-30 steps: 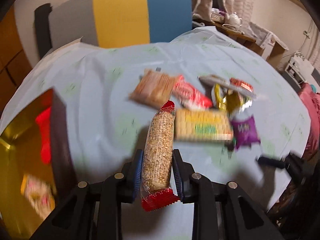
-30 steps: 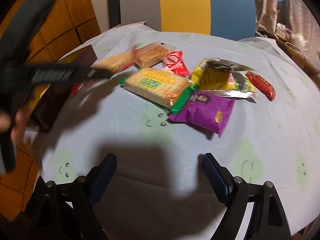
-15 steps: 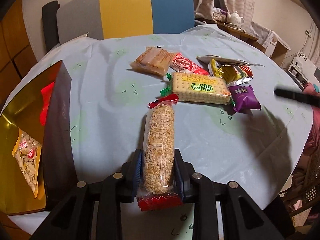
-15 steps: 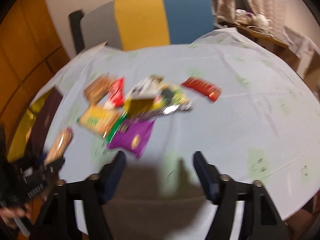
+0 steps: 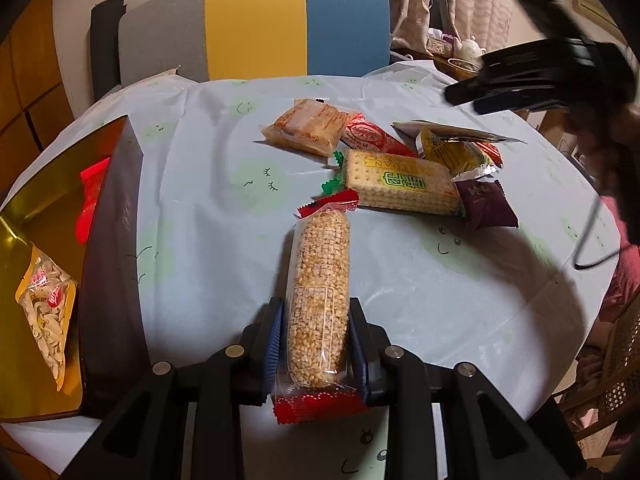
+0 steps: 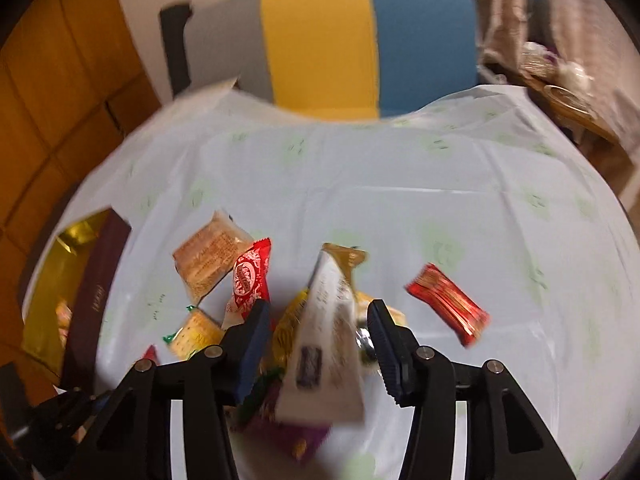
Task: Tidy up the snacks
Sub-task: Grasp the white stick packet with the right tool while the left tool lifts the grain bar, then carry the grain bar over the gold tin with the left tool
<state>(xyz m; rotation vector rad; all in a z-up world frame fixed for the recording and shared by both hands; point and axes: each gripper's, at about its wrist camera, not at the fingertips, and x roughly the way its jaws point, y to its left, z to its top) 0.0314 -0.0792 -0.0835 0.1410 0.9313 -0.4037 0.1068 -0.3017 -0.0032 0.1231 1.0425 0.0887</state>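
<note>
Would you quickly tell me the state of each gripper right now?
Left gripper: closed on the puffed grain bar.
Right gripper: jaws just closing around the silver packet; grip cannot be told.

grey, yellow and blue chair (image 5: 256, 28) behind table, teapot (image 5: 469, 46) and curtains (image 5: 460, 0) beyond

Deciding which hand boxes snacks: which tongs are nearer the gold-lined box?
Left. The left tongs, gripping the puffed-grain bar, sit beside the box; the right tongs are over the snack pile.

Home dining room, clothed round table (image 5: 208, 184), striped chair (image 5: 256, 28), curtains (image 5: 476, 4), teapot (image 5: 469, 45)
</note>
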